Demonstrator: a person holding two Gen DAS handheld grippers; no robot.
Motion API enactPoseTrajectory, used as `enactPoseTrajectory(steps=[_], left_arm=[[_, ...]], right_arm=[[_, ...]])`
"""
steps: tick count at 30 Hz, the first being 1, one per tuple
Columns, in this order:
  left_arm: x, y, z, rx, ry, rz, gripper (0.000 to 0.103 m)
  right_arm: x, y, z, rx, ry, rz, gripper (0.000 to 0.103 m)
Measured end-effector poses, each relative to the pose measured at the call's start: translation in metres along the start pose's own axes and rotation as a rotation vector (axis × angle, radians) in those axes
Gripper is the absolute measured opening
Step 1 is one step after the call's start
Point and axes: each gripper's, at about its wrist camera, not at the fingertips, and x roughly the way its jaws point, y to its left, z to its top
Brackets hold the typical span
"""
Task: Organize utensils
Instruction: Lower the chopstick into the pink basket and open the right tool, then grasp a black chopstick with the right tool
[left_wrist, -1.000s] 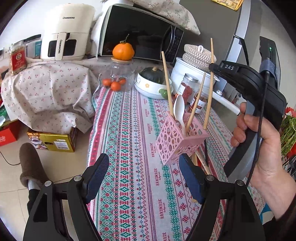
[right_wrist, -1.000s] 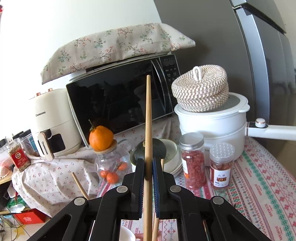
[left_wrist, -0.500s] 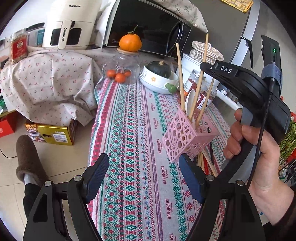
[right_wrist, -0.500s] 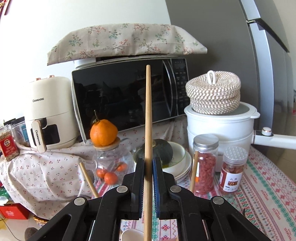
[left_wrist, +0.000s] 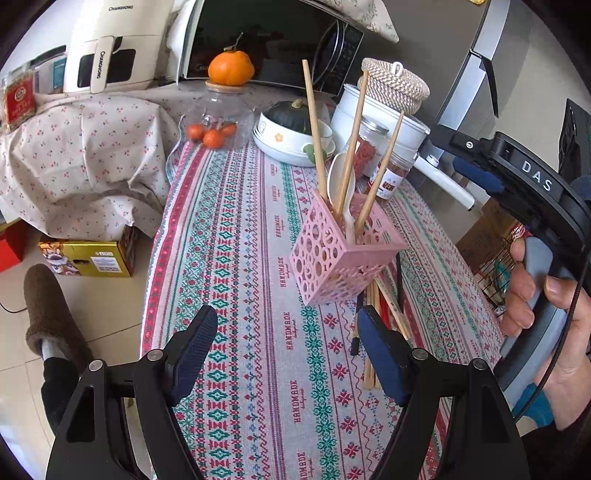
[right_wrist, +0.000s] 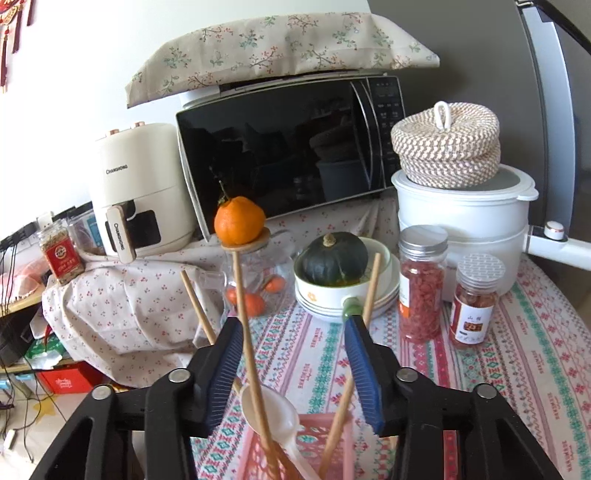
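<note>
Right wrist: chopsticks (right_wrist: 246, 325) stand between open gripper (right_wrist: 293, 332).

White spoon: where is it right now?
In the left wrist view the white spoon stands bowl-up inside the pink basket at table centre, between the wooden chopsticks.
</note>
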Motion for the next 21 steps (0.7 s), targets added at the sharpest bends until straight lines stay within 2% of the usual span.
enactPoseTrajectory(steps=[4,8,11,17,21], left_arm=[[0.006,-0.016,-0.002,0.019,0.045,0.019,0.084],[0.016,-0.031,-0.003,0.042,0.085,0.049,0.087],[0.024,-0.041,-0.004,0.057,0.110,0.054,0.087],[0.036,-0.054,-0.004,0.086,0.137,0.044,0.088],[0.043,-0.052,-0.003,0.089,0.145,0.050,0.088]], right_arm=[[-0.013,-0.028,-0.004,0.009,0.055,-0.007,0.069],[-0.017,-0.060,-0.012,0.033,0.122,-0.051,0.079],[-0.009,-0.082,-0.020,0.061,0.212,-0.089,0.082],[0.027,-0.119,-0.051,0.132,0.462,-0.200,0.082],[0.055,-0.136,-0.074,0.183,0.602,-0.244,0.082]])
